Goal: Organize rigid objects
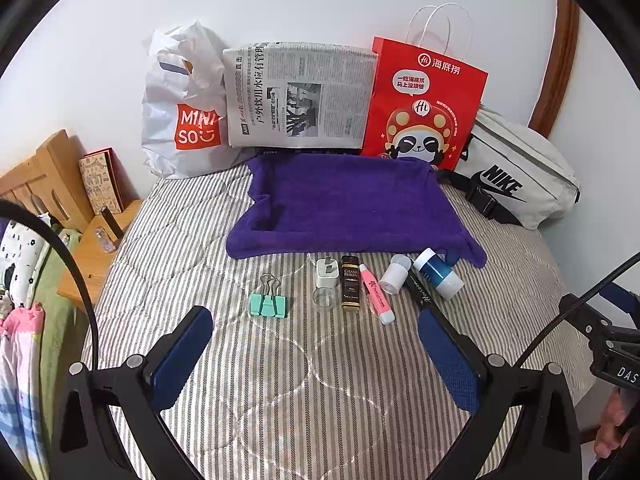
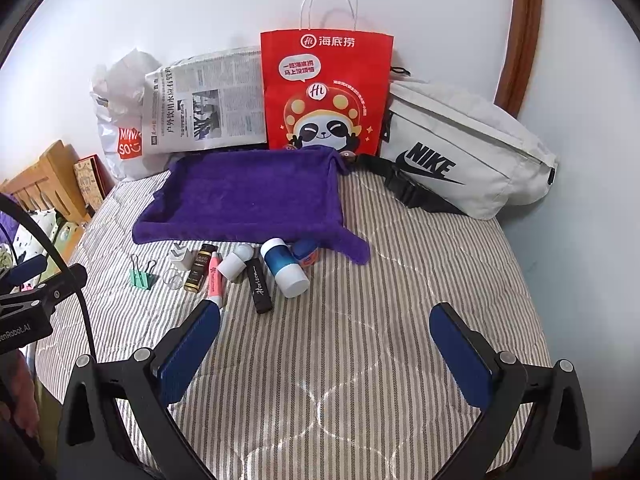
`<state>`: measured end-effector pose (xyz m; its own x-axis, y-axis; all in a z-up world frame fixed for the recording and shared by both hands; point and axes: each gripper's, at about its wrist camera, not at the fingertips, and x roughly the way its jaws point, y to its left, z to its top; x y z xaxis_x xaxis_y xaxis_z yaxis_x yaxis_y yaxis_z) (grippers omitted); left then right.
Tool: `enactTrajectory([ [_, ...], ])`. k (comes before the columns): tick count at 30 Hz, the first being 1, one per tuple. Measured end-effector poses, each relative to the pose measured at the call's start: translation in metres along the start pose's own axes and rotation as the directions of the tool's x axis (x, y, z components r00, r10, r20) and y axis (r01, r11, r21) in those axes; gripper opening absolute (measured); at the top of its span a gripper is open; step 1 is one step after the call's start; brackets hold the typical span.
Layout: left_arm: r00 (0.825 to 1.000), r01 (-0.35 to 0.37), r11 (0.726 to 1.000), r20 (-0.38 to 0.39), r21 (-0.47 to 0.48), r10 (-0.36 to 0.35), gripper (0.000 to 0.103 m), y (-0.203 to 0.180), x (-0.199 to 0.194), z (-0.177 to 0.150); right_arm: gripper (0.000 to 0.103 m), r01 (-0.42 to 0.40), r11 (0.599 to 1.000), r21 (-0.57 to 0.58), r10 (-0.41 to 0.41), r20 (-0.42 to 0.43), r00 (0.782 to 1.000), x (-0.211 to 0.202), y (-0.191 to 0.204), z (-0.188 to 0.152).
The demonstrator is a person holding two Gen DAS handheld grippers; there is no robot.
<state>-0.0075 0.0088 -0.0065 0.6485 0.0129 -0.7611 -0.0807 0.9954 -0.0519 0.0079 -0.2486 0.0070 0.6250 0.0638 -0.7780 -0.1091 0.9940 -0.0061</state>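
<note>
A row of small objects lies on the striped bed in front of a purple cloth tray [image 1: 352, 204] [image 2: 248, 196]: a green binder clip [image 1: 268, 304] [image 2: 141, 277], a white charger [image 1: 327, 274] [image 2: 180, 257], a clear cup [image 1: 323, 298] [image 2: 173, 278], a dark bottle [image 1: 351, 288] [image 2: 200, 267], a pink highlighter [image 1: 376, 294] [image 2: 215, 278], a white cylinder [image 1: 394, 274] [image 2: 236, 262], a black tube [image 1: 418, 290] [image 2: 259, 286] and a blue-and-white bottle [image 1: 438, 274] [image 2: 284, 266]. My left gripper [image 1: 316, 332] is open, empty, short of the row. My right gripper [image 2: 326, 326] is open, empty, right of the row.
Against the wall stand a white Miniso bag [image 1: 184, 104] [image 2: 120, 120], a newspaper [image 1: 296, 92] [image 2: 204, 100], a red paper bag [image 1: 420, 104] [image 2: 324, 92] and a white Nike bag [image 1: 516, 168] [image 2: 464, 148]. A wooden headboard and shelf [image 1: 52, 184] are at the left.
</note>
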Motion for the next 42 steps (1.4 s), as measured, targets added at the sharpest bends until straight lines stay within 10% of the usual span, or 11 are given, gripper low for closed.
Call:
enactTrajectory([
  [42,1.0,-0.025,1.0,-0.003,0.012,0.025,0.103,0.0018,-0.0056,-0.0006,0.103,0.001,1.0,0.001,-0.001,0.005,1.0,-0.0037,0.0007,-0.0005],
])
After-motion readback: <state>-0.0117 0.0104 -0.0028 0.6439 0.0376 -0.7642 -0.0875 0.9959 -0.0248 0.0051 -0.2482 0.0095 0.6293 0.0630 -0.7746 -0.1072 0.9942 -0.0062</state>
